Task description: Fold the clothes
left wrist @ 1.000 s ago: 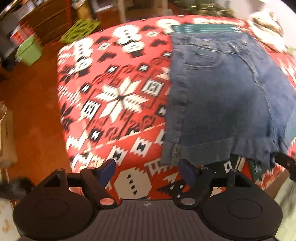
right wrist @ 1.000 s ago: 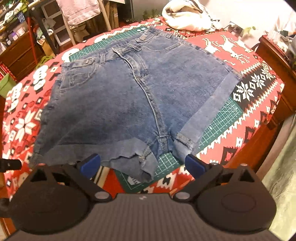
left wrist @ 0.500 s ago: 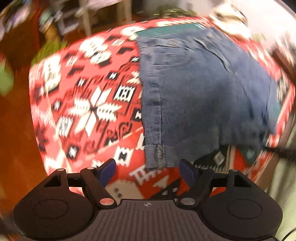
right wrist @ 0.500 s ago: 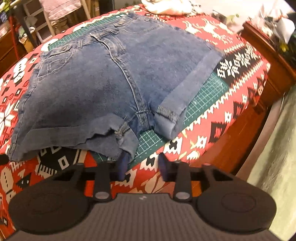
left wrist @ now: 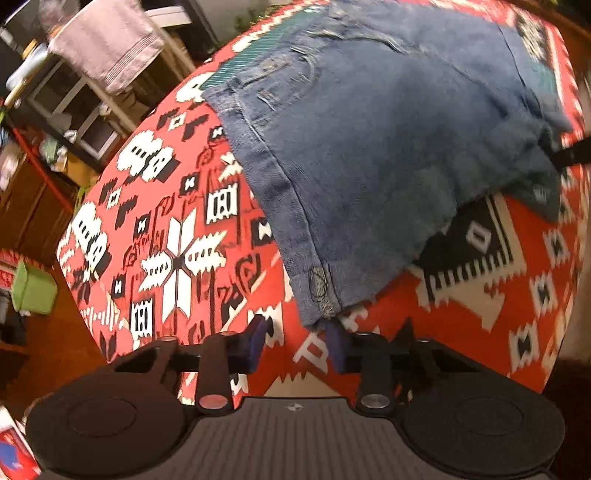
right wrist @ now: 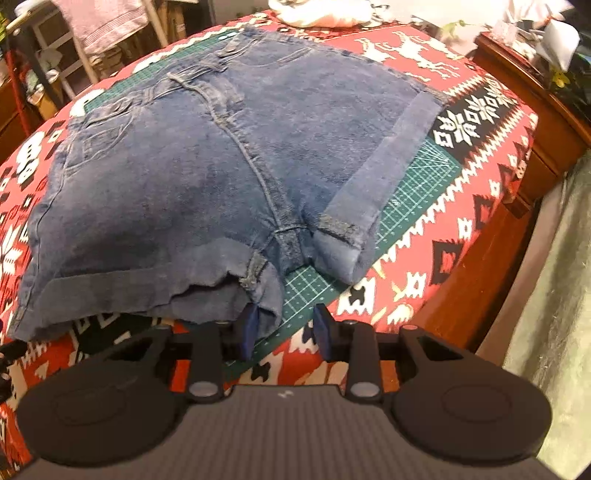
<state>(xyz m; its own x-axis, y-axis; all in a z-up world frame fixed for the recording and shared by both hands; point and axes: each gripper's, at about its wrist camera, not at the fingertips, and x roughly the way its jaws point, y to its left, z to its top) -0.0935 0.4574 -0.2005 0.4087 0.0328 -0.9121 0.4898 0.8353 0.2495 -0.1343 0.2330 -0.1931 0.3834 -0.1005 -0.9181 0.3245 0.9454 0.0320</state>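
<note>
**Both grippers at the hem of the shorts**

In the left wrist view, a green bin (left wrist: 33,288) sat on the floor at far left, with a towel (left wrist: 107,44) draped over a rack above it. The red patterned cloth (left wrist: 177,229) covered the table, and the denim shorts (left wrist: 369,147) lay across it over a green mat (left wrist: 258,48). The left gripper (left wrist: 295,341) stood at the outer corner of the near leg hem, its jaws partly spread with a clear gap; the hem corner hung just above and between the blue pads (left wrist: 255,338), not pinched.

In the right wrist view, the shorts (right wrist: 207,177) lay flat, waistband away, cuffed legs toward the camera. The right gripper (right wrist: 284,332) sat at the inner edge of the left-hand leg, near the crotch seam. Its jaws were partly spread; the left pad touched the hem fabric, the other stood apart over the mat (right wrist: 424,173). A white bundle (right wrist: 321,11) lay beyond the waistband, and a wooden cabinet (right wrist: 546,103) stood at right, beside the table.
</note>
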